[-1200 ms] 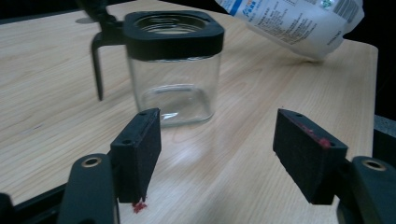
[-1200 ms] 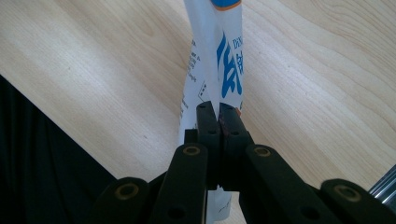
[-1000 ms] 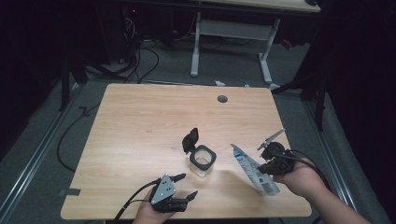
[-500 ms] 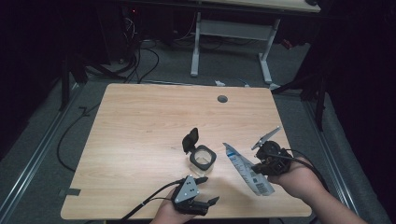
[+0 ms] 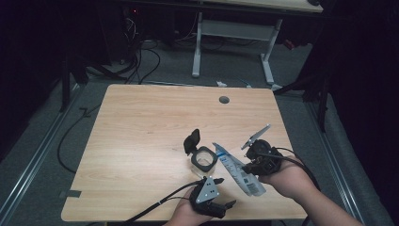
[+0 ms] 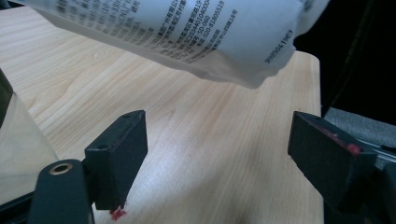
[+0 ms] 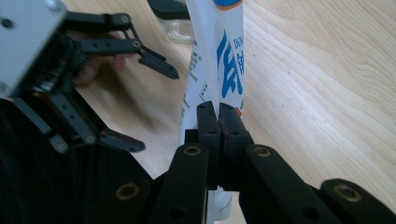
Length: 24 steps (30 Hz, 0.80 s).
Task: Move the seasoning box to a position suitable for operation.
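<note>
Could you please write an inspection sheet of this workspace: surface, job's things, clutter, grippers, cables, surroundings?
Surface: light wooden table with a round hole near its far edge.
Job's things: white printed pouch, held tilted beside a clear container whose black flip lid stands open.
Clutter: nothing seen.
Grippers: right gripper is shut on the pouch; left gripper has just been opening, with nothing between its jaws, under the pouch's lower end.
Cables: one trails from each gripper; more lie on the floor beyond the table.
Surroundings: dark room, grey floor, a second table's white legs behind.
</note>
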Each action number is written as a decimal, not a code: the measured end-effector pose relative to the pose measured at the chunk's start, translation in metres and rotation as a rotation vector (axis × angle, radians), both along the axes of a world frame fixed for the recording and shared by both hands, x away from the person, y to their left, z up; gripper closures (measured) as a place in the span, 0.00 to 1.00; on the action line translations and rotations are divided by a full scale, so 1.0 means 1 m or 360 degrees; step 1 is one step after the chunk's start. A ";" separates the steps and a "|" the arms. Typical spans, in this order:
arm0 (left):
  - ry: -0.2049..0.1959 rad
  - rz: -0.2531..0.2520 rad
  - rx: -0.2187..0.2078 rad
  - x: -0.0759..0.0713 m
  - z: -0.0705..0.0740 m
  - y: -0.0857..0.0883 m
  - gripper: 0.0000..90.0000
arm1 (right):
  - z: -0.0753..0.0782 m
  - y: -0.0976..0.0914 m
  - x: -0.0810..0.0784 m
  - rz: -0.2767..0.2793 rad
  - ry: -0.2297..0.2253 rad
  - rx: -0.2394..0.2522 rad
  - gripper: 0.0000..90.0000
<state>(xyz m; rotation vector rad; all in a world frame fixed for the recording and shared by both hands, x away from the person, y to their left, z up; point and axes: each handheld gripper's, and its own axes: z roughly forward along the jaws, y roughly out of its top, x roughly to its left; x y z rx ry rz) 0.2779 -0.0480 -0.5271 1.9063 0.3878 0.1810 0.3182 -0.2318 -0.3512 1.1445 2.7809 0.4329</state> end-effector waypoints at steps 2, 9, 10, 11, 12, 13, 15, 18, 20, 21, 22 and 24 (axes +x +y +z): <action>-0.0009 0.0001 0.0004 0.000 0.000 -0.002 0.23 | 0.001 0.003 0.000 0.0010 -0.0002 -0.0001 1.00; -0.0034 0.0016 -0.0014 -0.001 0.003 -0.001 0.22 | 0.003 0.015 0.000 0.0025 -0.0003 0.0013 1.00; -0.0038 0.0020 -0.0019 -0.001 0.003 0.000 0.22 | 0.003 0.017 0.000 0.0027 -0.0001 0.0015 1.00; -0.0044 0.0026 -0.0021 -0.001 0.004 0.000 0.22 | 0.003 0.018 0.000 0.0028 0.0000 0.0021 1.00; -0.0045 0.0025 -0.0029 -0.001 0.005 0.001 0.22 | 0.004 0.020 0.000 0.0029 0.0001 0.0017 1.00; -0.0048 0.0024 -0.0038 -0.001 0.005 0.001 0.22 | 0.004 0.022 0.000 0.0030 0.0001 0.0016 1.00; -0.0053 0.0024 -0.0053 -0.001 0.006 0.002 0.22 | 0.005 0.026 -0.001 0.0039 -0.0001 0.0011 1.00; -0.0020 0.0021 -0.0053 -0.001 0.007 0.002 0.23 | 0.007 0.030 -0.001 0.0037 0.0000 0.0021 1.00; 0.0006 0.0020 -0.0055 0.001 0.006 0.001 0.23 | 0.008 0.033 -0.001 0.0031 0.0001 0.0026 1.00; 0.0000 0.0021 -0.0048 0.001 0.005 0.000 0.23 | 0.008 0.034 -0.001 0.0034 0.0002 0.0032 1.00; -0.0005 0.0032 -0.0049 0.001 0.004 -0.001 0.23 | 0.008 0.035 -0.001 0.0039 0.0002 0.0030 1.00; 0.0005 0.0035 -0.0038 0.003 0.003 -0.004 0.24 | 0.008 0.036 -0.001 0.0045 0.0003 0.0037 1.00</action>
